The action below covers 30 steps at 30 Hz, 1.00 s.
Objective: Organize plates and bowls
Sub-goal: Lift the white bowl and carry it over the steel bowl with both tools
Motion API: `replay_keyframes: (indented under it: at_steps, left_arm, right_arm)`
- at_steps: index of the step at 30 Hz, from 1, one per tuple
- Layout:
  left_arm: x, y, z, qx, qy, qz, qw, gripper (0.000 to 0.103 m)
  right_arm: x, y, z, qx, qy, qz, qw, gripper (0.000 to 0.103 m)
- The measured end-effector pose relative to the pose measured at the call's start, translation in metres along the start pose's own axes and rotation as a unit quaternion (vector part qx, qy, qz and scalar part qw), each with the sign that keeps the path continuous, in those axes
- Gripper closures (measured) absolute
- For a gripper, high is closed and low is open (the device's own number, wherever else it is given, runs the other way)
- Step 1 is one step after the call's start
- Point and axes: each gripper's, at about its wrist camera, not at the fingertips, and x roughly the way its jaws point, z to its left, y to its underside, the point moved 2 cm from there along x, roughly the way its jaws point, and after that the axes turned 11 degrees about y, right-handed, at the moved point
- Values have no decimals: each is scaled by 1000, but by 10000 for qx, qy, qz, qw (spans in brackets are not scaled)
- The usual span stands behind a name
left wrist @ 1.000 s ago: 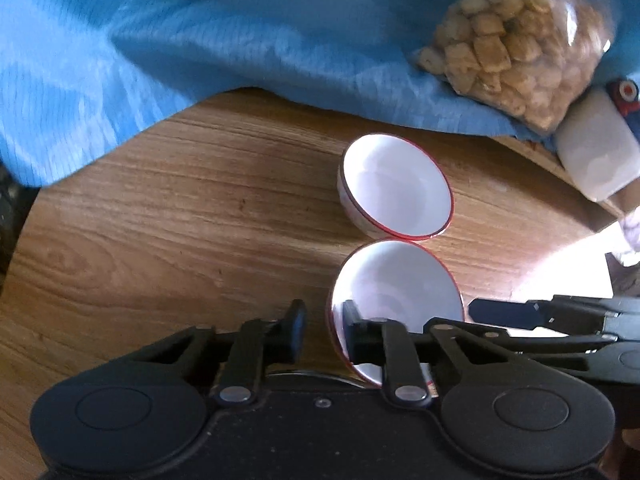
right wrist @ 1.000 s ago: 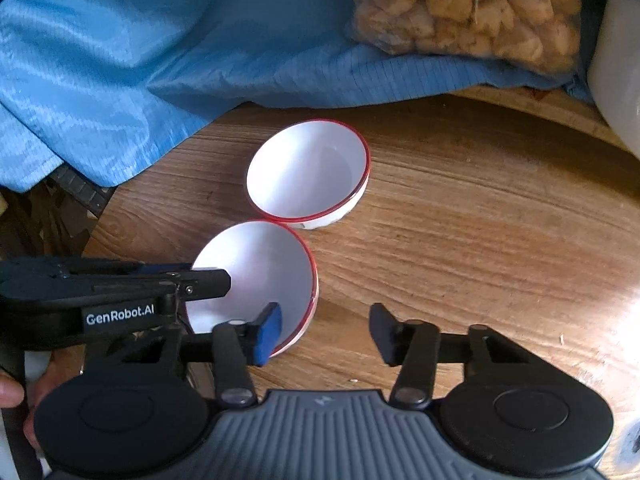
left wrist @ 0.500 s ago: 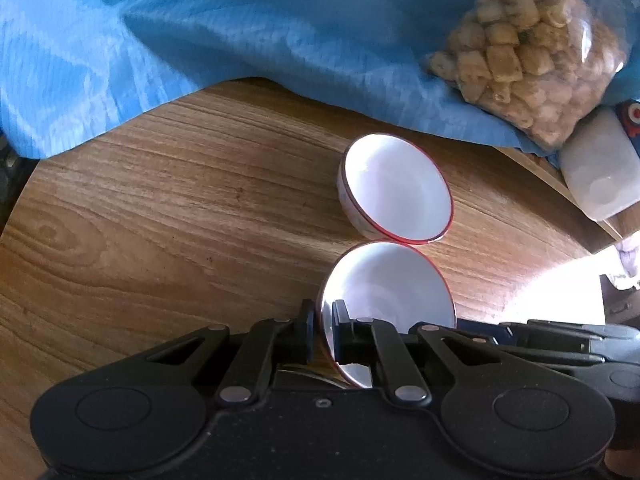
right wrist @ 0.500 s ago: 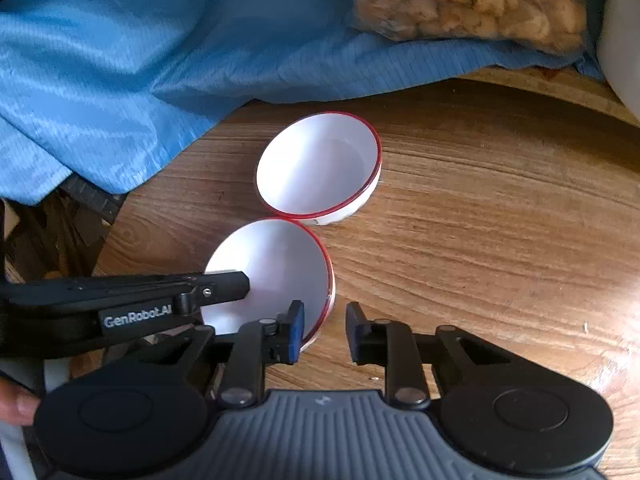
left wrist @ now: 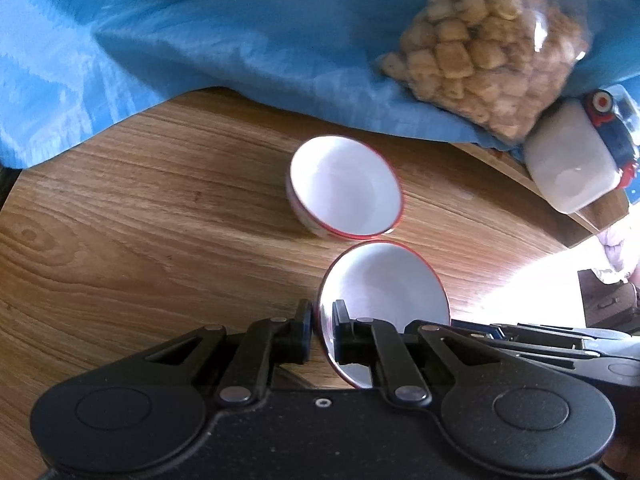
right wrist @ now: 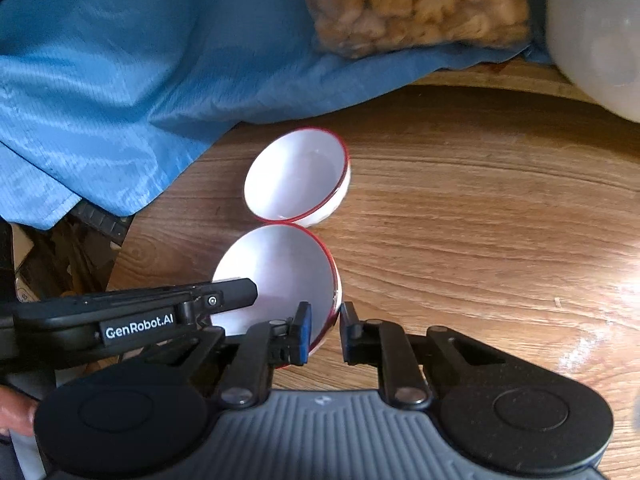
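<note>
Both grippers now clamp one white glazed bowl with a red rim (left wrist: 384, 284): the left gripper (left wrist: 321, 330) has its jaws pinched on the rim's left side, and the right gripper (right wrist: 323, 330) has gone from jaws apart a second ago to shut on the opposite rim. The bowl looks tilted, probably starting to lift. A second matching red-rimmed white bowl (left wrist: 346, 188) sits just beyond it, rims nearly touching, mid-counter toward the back edge; a stacking move looks likely. Glossy ceramic, smooth thin rims; wood-grain counter (left wrist: 140, 216); crinkled blue cloth (left wrist: 200, 32) draped along the back edge.
</note>
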Motion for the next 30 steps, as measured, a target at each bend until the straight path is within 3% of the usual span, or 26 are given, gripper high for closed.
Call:
replay_keyframes:
  at_steps: [15,30]
  left_arm:
    - [-16,13,-52,-52,82,-215,9997,93]
    - [-17,41,-99,-36,-144,-363,9992,93]
  right_arm:
    - [-44,7,-26,-421,6,-182,9989,86]
    - [-74,19,-62,-614,-283,-279,9973,86]
